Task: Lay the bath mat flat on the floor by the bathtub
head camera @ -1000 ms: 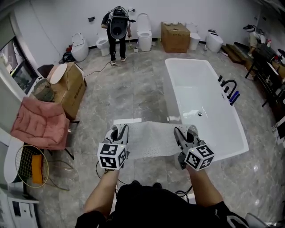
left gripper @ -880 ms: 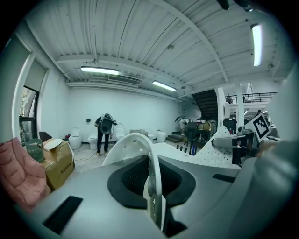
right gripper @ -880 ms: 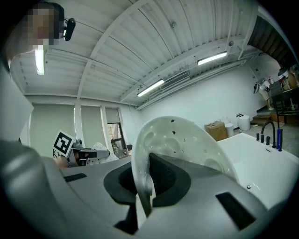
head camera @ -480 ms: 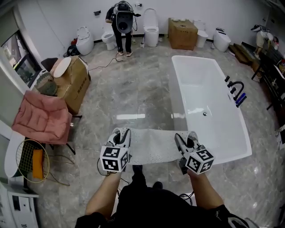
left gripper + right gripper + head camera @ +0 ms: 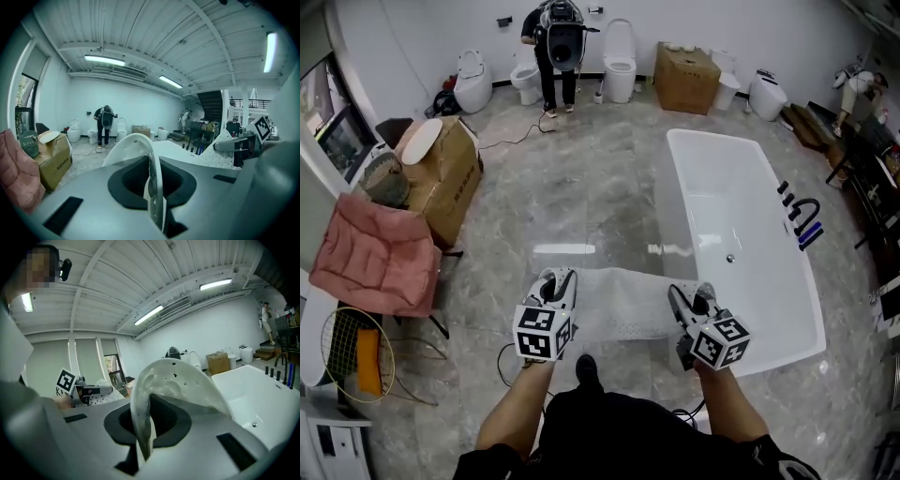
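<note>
White bath mat [image 5: 623, 302] lengthwise toward bathtub [image 5: 727, 216]

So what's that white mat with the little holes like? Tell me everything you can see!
The white bath mat is a thin, floppy, rubbery-looking sheet dotted with small holes. It is stretched out between the left gripper and the right gripper. Each is shut on one near corner, which curls up over the jaws. The mat hangs beside the long white bathtub. Whether its far edge touches the floor can't be told.
</note>
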Motion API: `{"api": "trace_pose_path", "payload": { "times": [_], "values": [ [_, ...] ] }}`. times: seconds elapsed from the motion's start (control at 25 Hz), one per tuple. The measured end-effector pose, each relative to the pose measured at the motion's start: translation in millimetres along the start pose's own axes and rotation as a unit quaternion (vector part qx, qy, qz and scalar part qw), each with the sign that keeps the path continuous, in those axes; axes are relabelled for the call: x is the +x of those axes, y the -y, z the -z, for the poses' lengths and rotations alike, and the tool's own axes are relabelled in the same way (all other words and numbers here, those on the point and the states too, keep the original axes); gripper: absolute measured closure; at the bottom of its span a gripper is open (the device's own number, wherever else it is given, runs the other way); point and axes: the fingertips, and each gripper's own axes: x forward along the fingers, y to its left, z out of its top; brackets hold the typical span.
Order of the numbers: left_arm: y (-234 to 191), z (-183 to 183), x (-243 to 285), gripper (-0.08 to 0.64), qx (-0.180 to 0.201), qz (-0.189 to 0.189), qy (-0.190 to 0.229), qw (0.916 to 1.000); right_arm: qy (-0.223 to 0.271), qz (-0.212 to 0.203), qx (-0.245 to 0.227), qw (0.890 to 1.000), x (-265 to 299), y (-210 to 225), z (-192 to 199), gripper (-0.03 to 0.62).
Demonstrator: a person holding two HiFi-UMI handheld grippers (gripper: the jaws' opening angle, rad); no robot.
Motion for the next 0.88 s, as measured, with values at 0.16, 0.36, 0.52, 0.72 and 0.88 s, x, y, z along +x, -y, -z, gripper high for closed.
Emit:
{"api": "trace_pose_path", "payload": {
  "times": [0.16, 0.36, 0.52, 0.72, 0.88],
  "values": [
    [-42, -21, 27, 0.538, 0.003, 0.004, 0.009, 1.0000, 0.000, 0.001, -0.005, 1.000, 52, -1, -20, 0.569],
    [-86, -41, 44, 0.538, 0.003, 0.007, 0.017, 0.9998, 0.004, 0.002, -0.008, 1.000, 96, -9, -35, 0.569],
    [-116, -48, 51, 0.538, 0.008, 0.012, 0.018, 0.9997, 0.004, 0.010, -0.010, 1.000, 123, -10, -39, 0.569],
    [-139, -41, 67, 0.538, -0.001, 0.009, 0.005, 0.9999, -0.015, 0.005, 0.003, 1.000, 153, -6, -28, 0.569],
    [-153, -40, 90, 0.538, -0.008, 0.005, -0.006, 0.9999, -0.024, -0.003, 0.015, 1.000, 180, 5, -28, 0.569]
  ]
}}
